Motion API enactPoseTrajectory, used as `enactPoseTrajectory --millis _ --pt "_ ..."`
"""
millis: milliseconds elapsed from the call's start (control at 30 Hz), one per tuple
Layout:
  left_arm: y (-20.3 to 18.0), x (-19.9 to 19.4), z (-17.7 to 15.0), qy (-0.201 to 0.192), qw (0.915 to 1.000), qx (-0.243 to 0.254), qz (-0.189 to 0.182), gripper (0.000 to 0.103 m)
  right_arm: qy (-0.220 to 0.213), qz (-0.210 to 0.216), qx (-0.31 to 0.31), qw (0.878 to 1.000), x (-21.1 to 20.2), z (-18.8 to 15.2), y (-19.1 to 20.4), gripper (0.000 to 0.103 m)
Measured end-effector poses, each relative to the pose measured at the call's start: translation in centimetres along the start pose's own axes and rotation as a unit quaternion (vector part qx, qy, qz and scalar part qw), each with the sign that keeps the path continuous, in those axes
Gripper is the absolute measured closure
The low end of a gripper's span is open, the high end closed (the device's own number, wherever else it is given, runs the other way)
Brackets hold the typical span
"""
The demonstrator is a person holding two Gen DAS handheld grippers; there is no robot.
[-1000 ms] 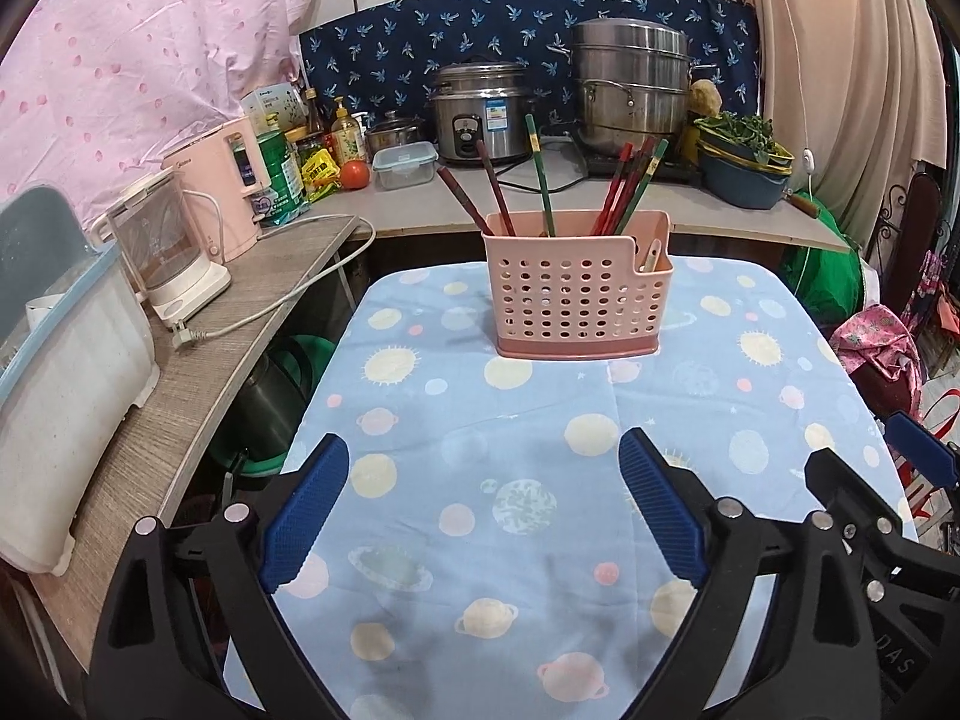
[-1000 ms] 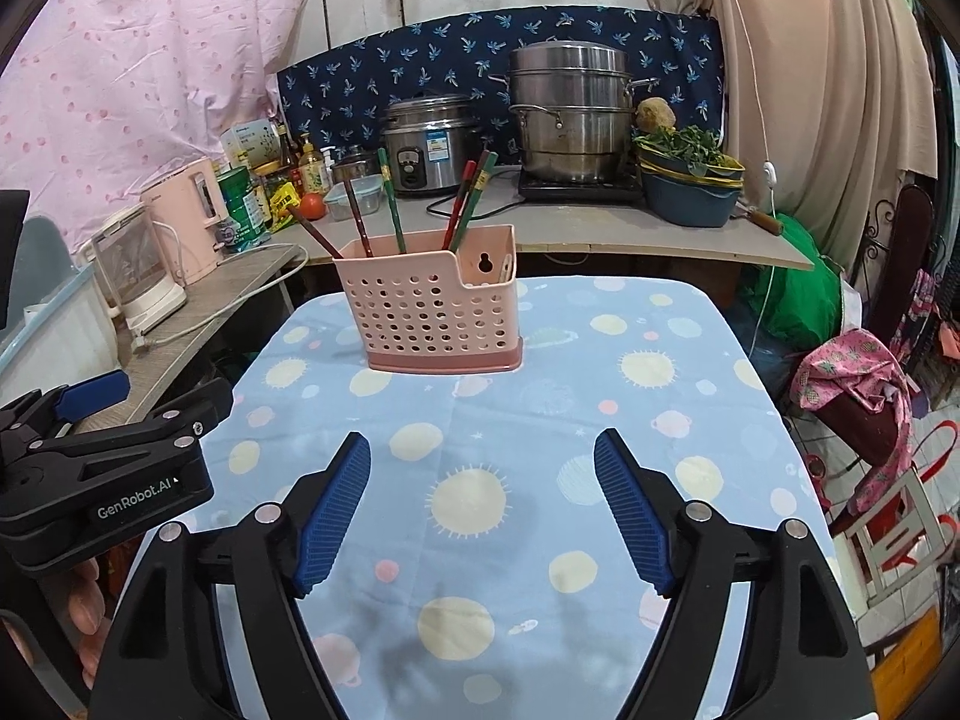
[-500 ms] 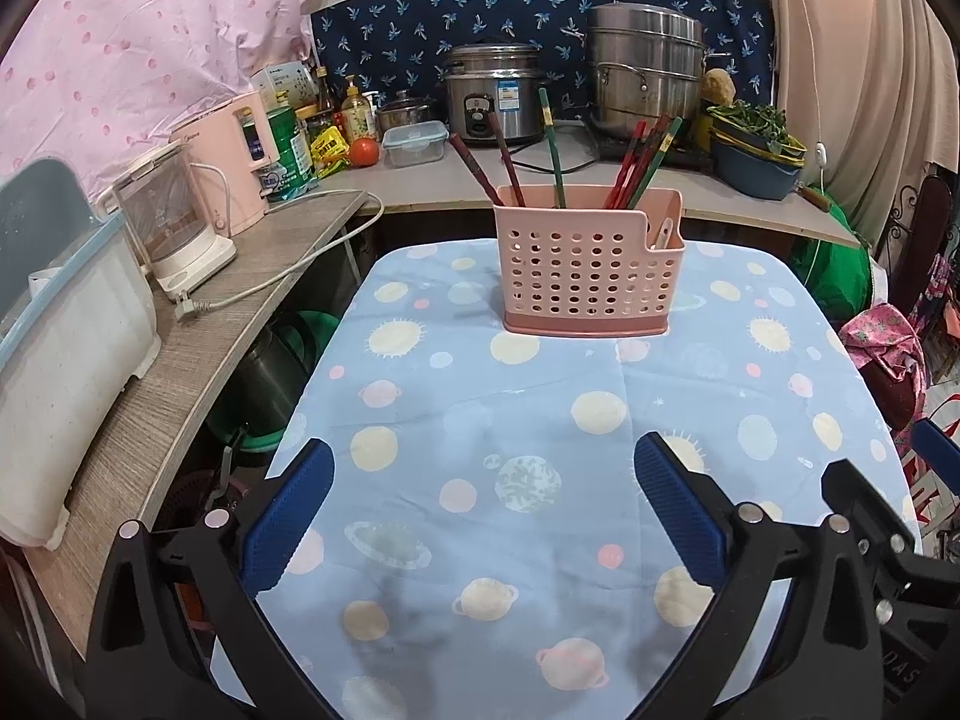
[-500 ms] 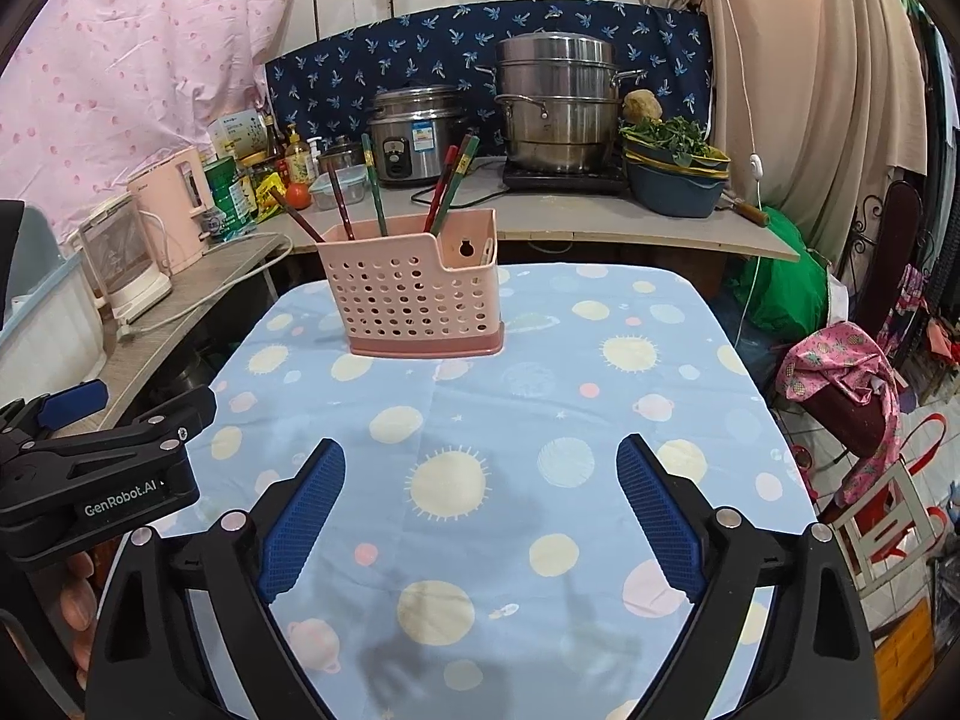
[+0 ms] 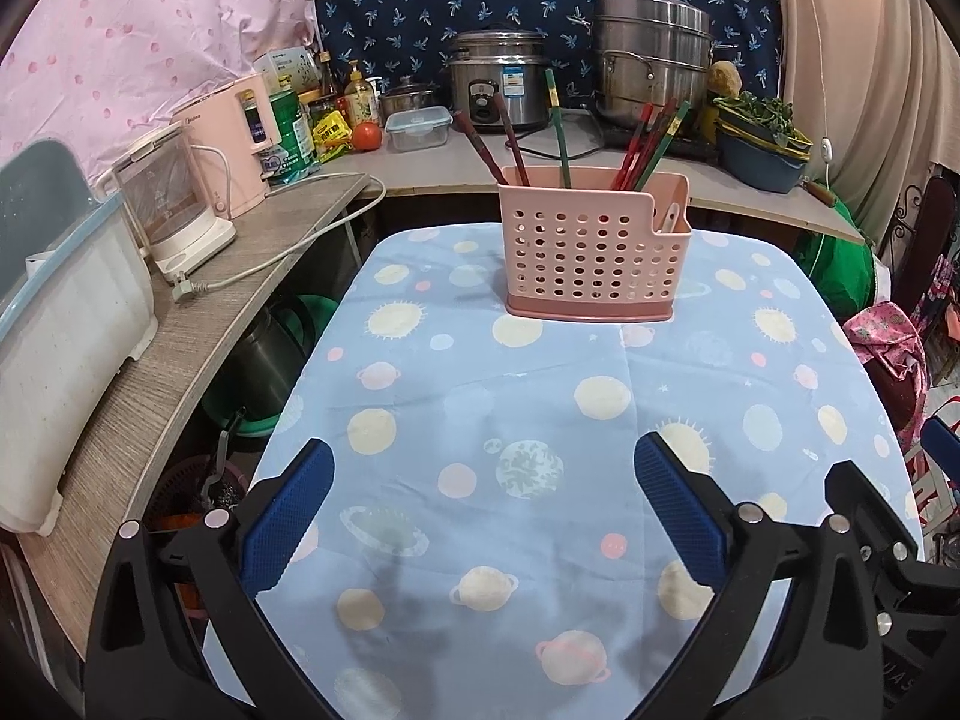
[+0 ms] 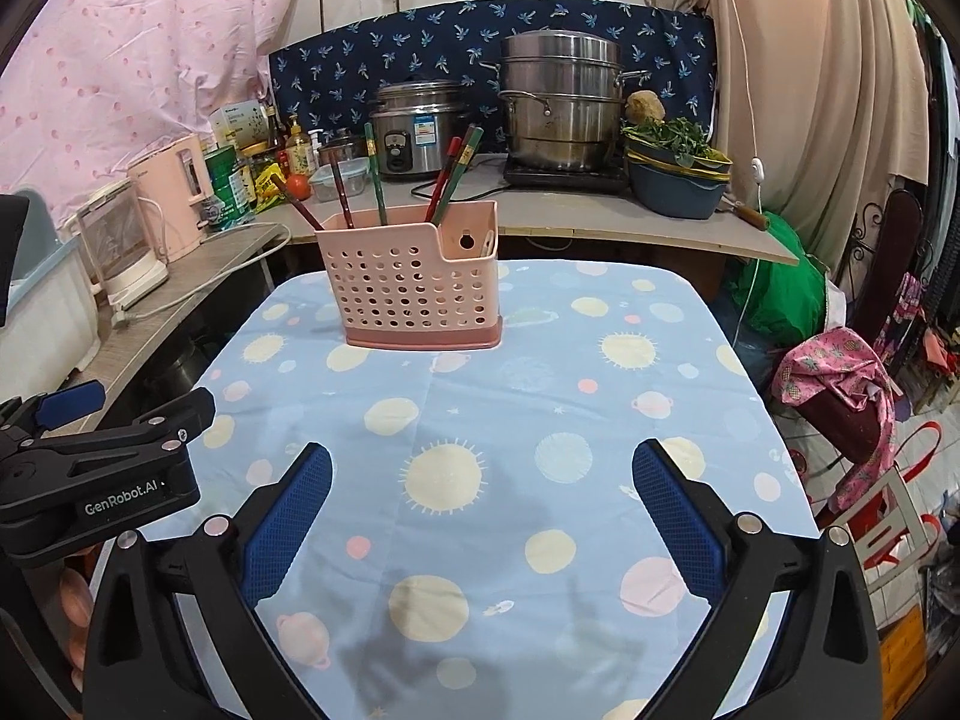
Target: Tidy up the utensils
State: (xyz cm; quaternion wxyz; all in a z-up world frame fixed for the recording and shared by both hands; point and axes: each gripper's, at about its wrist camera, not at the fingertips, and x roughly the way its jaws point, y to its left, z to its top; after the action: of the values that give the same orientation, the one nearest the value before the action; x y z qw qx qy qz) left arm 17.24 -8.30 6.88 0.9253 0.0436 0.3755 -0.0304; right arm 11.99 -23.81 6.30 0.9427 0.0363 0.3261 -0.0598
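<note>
Both my left gripper [image 5: 483, 504] and right gripper [image 6: 480, 504] are spread fully wide with nothing between their blue pads. Well ahead of the fingers, on the planet-print tablecloth [image 5: 540, 432], stands a pink perforated utensil caddy [image 5: 591, 255]. Red and green chopsticks [image 5: 645, 141] lean upright inside its taller section, a pale handle in its lower right section.

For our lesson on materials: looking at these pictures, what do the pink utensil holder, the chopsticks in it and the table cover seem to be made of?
Pink utensil holder: probably moulded plastic, matte, with even rows of punched holes and rounded edges.
Chopsticks: red, green and brown sticks with a glossy painted look; wood or plastic beneath, unclear.
Table cover: thin woven cloth, matte, with fold creases and a printed planet pattern.
</note>
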Motion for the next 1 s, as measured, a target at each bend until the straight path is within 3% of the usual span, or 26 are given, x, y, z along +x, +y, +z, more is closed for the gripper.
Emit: enactPoseTrajectory --millis 1000 --pt "0.42 0.76 -0.83 0.007 0.9998 -0.008 0.015 0.007 0.012 -0.008 0.004 1.000 0.90 -0.41 0.18 0.006"
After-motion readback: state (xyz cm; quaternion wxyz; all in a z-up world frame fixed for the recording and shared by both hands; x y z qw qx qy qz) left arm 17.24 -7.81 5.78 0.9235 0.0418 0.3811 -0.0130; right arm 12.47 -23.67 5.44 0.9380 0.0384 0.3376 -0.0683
